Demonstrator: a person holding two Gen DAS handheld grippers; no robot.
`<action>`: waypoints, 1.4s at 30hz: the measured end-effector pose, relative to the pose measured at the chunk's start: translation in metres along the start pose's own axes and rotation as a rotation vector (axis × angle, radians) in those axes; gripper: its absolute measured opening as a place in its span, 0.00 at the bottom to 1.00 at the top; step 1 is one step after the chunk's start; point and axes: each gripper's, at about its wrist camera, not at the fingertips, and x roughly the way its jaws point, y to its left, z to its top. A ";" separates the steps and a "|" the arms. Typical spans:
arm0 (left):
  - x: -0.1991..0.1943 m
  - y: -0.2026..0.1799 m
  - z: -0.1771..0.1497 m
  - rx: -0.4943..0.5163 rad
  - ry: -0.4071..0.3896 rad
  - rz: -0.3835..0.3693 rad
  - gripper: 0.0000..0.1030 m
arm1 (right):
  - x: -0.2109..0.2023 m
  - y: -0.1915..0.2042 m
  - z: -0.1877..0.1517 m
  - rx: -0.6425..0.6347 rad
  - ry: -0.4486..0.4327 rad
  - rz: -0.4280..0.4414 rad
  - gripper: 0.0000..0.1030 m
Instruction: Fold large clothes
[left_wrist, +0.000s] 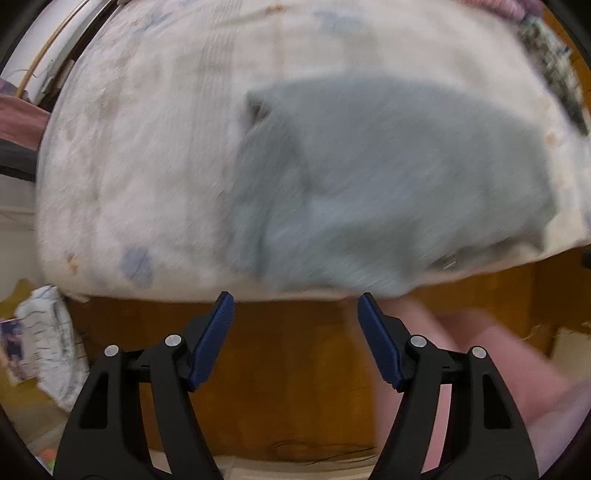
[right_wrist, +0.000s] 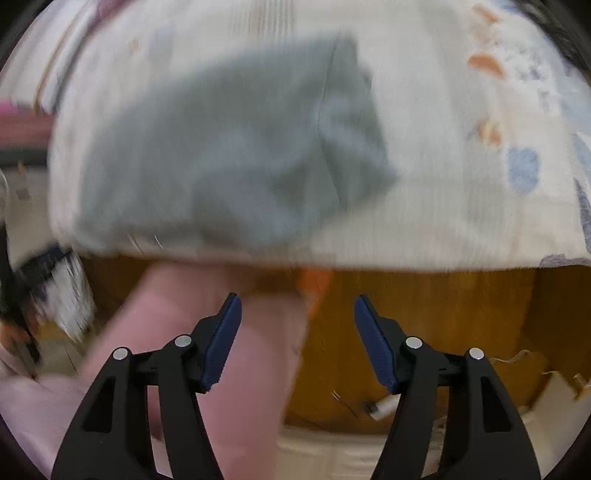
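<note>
- We find the bed (left_wrist: 147, 166), under a pale printed cover, filling the upper part of both views; it is the work surface and the largest thing present.
- We find the grey garment (left_wrist: 388, 177) lying on that cover near the bed's front edge, at about 1 o'clock from centre in the left wrist view and at 11 o'clock in the right wrist view (right_wrist: 221, 155).
- We judge the folding well advanced: the garment reads as a compact, layered block with a flap laid over one end. Blur prevents us from confirming neat edges; a final fold or squaring may remain.
- We note the wooden bed front (left_wrist: 295, 369) across the lower half of both views, below the mattress edge.
- We note the person's leg in pink cloth (right_wrist: 229, 350) at 7 o'clock in the right wrist view, standing close to the bed front; it crowds the approach from that side.
- We note a bundle of printed cloth (left_wrist: 48, 339) on the floor at 8 o'clock in the left wrist view, well apart from the garment.
- The left gripper (left_wrist: 295, 306) stands with jaws spread and nothing between them, short of the bed edge.
- The right gripper (right_wrist: 297, 308) is likewise spread and empty, clear of the garment.
</note>
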 end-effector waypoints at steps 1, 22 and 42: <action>-0.006 -0.003 0.007 -0.005 -0.024 -0.028 0.68 | -0.010 0.002 0.009 0.011 -0.036 0.043 0.59; 0.134 -0.029 0.013 0.018 0.189 -0.057 0.20 | 0.144 0.033 0.071 0.159 0.154 0.068 0.21; 0.097 -0.010 0.150 -0.132 0.101 -0.220 0.22 | 0.090 0.099 0.198 0.145 0.061 0.063 0.22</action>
